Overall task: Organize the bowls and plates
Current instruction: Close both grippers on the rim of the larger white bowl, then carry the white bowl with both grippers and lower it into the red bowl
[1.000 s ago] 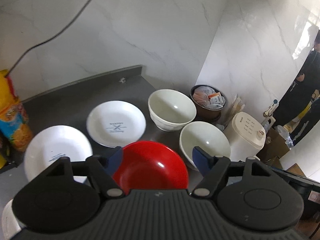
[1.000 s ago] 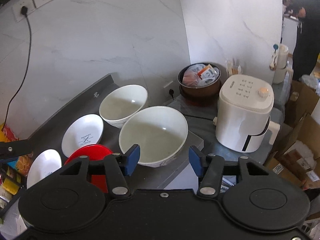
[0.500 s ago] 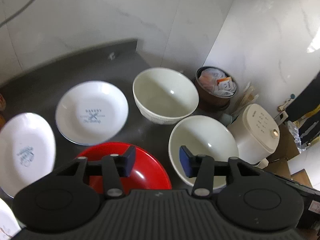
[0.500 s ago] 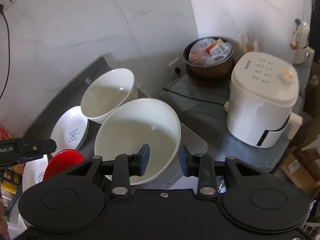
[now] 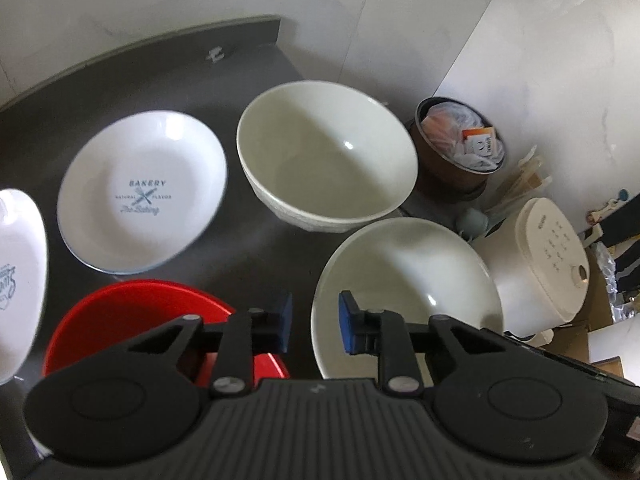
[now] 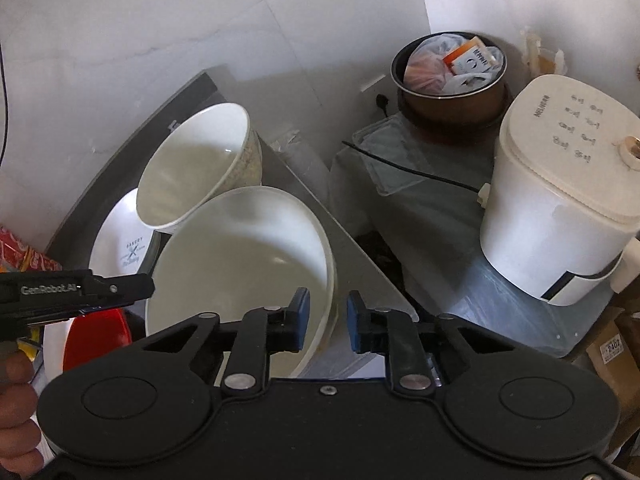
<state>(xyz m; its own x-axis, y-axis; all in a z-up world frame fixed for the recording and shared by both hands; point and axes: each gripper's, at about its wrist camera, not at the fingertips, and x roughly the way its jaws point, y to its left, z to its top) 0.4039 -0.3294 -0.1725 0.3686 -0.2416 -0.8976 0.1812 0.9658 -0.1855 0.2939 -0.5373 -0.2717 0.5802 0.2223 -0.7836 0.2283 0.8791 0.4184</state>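
1. The wide cream bowl (image 6: 240, 264) sits at the near right corner of the dark grey table (image 5: 120, 72). It is glossy, smooth ceramic, round and shallow. My right gripper (image 6: 328, 320) has its jaws parted a little on either side of the bowl's right rim, and I cannot tell whether the blue pads touch it.
2. My left gripper (image 5: 312, 322) hangs over the gap between that bowl and the red bowl (image 5: 132, 312), jaws narrowly open and holding nothing. The red bowl is shiny, and my black body cuts off its near half.
3. Behind stands a deeper cream bowl (image 5: 326, 164), its outer wall lightly textured.
4. To its left lies a white plate (image 5: 142, 190) with a thin blue edge, printed "BAKERY", "NATURAL FLAVOR" and a script line I cannot read with certainty.
5. A second white plate (image 5: 18, 276) is cut off at the left edge (its lettering is only part visible).
6. Off the table, a white appliance (image 6: 560, 208) reads what looks like "MELIAVA", blurred; a brown pot (image 6: 450, 80) holds crumpled packets.
7. The left gripper in the right view bears "GenRobot.AI".
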